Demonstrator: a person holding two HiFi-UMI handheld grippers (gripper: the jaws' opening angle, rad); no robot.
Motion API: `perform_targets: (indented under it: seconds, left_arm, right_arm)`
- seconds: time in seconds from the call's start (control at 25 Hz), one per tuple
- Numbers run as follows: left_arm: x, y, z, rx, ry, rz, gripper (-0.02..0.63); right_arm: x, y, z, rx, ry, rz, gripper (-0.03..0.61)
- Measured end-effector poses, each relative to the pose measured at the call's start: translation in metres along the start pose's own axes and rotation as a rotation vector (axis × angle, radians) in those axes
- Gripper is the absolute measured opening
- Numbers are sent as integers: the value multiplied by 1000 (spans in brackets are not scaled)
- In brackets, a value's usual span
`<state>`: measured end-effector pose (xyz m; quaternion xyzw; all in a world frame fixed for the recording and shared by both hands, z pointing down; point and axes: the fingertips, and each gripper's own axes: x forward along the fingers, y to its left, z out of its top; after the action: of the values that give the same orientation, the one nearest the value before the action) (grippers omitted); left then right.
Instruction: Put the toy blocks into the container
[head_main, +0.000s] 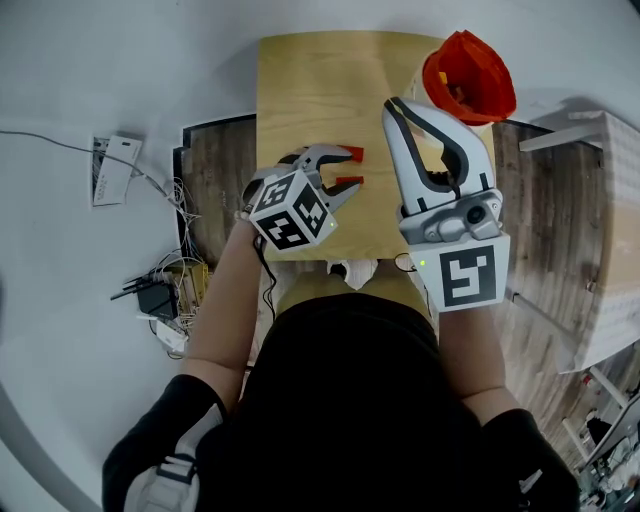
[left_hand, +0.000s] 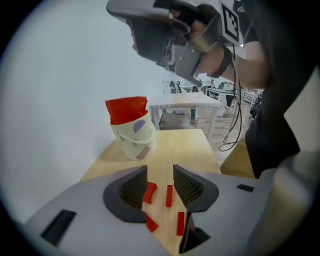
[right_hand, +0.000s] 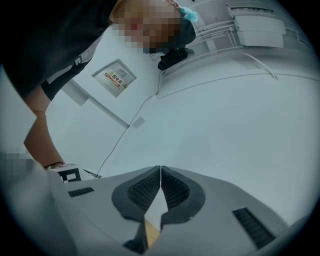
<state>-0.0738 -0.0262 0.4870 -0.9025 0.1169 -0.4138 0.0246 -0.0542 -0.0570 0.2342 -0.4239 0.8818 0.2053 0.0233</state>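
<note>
On the light wooden table (head_main: 300, 90) lie several small flat red toy blocks (left_hand: 169, 195), four of them visible in the left gripper view, close to each other but not stacked. The left tongs (head_main: 340, 170) point down toward these blocks, and their two dark ribbed jaws stand apart, about half open, with nothing gripped. The blocks show on the table surface in the gap between the jaws, one just beside the left jaw, but I cannot tell if any jaw touches one. The container, a cream round cup with a bright red lining that stands above its rim (head_main: 468, 75), is at the far right corner of the table, well apart from the blocks and upright. In the left gripper view it stands behind the blocks (left_hand: 132, 132). The right tongs (head_main: 398, 112) are held above the table near the container. In the right gripper view their jaws (right_hand: 160, 170) are pressed together and empty, facing a pale wall.
</note>
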Motion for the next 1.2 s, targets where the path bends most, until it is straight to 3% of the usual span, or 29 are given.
perform_targets:
  seconds: [0.32,0.68,1.08,1.12,1.16,1.2]
  left_arm:
    - [42,-21,-46,16,211,-115,172]
    - [83,-35,-84,-25,342,-225,183]
    - [107,-35,-115,2,520,-244,182]
    - [109,-34,-120,18,551,-237,159]
    - [109,-34,-124,31,576,-234,80]
    - [110,-34,-126,35,589,-235,80]
  right_arm:
    - [-4,-5,-12,5,20,-8,29]
    - [-7,-5,-24,11,47,-5,29]
    - [-14,-8,-35,10,80,-9,29]
    - [-15,-8,-37,9,84,-9,29]
    - [-15,-9,-38,8,89,-10,29]
    - [-15,-9,-39,7,93,-10,29]
